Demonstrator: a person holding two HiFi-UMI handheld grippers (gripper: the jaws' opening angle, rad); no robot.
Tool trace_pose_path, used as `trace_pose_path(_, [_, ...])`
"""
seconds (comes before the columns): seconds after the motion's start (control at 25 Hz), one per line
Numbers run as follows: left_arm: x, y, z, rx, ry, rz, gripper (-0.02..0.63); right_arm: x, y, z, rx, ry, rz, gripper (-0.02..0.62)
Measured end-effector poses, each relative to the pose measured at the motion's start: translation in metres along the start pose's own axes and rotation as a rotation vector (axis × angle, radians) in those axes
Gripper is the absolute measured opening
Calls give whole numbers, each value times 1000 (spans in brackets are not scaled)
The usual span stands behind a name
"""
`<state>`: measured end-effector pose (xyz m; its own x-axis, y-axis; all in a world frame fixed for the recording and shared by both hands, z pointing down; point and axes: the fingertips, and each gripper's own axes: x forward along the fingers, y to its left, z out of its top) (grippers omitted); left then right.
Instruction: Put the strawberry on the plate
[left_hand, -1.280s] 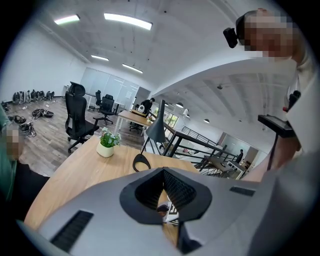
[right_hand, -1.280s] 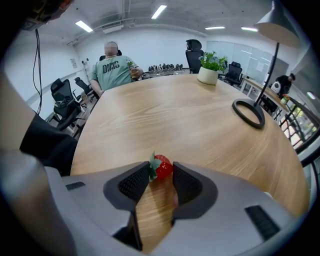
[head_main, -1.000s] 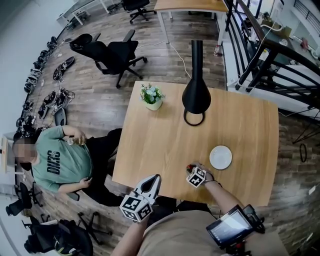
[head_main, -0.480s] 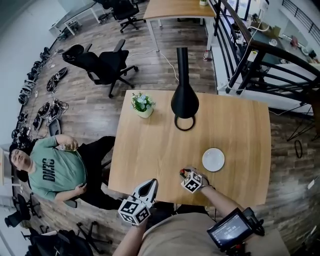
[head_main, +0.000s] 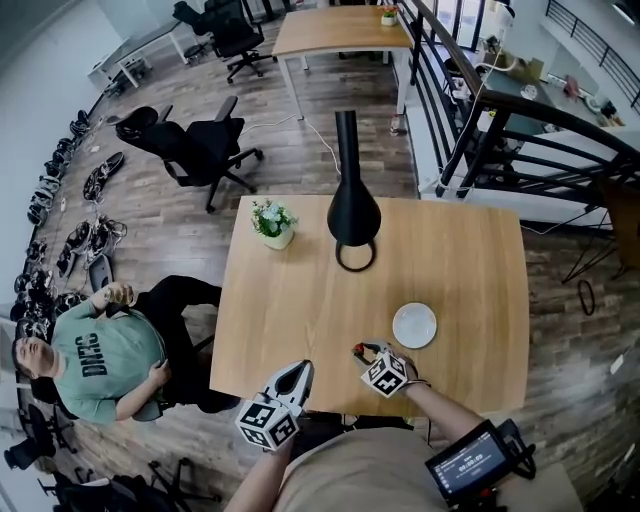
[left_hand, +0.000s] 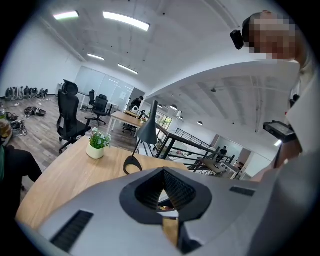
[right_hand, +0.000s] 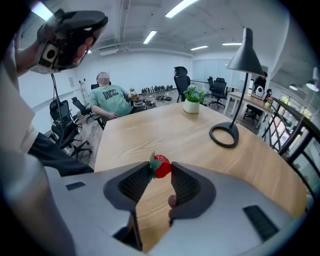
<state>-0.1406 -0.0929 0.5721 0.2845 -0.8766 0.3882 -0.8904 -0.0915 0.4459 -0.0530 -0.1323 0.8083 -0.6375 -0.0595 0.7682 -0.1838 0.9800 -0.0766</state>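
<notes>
Strawberry (head_main: 357, 349) shows in the head view at the tips of the right gripper (head_main: 362, 352), over the table's (head_main: 300, 300) near edge, near the white plate (head_main: 414, 325) but apart from it. The left gripper (head_main: 301, 368) hangs beside it.

Left gripper view: the jaw tips of the left gripper (left_hand: 163, 168) are pressed together, holding nothing.

Right gripper view: the right gripper (right_hand: 161, 168) pinches the strawberry (right_hand: 161, 165) between its tips, above the wood.

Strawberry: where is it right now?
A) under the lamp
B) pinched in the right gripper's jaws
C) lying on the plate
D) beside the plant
B: the right gripper view shows the strawberry clamped between the jaw tips of the right gripper, while the plate is bare.
</notes>
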Motion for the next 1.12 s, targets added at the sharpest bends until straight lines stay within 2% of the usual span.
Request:
trace_pose_path(0.8, [15,5,22,-7,-43,-25,2,-126,-52,109,22,-302,-159,131])
trace_pose_path(1.12, [23,1,35,-21,-60,-28,2,-189,-83,126,27,-399,-248,131])
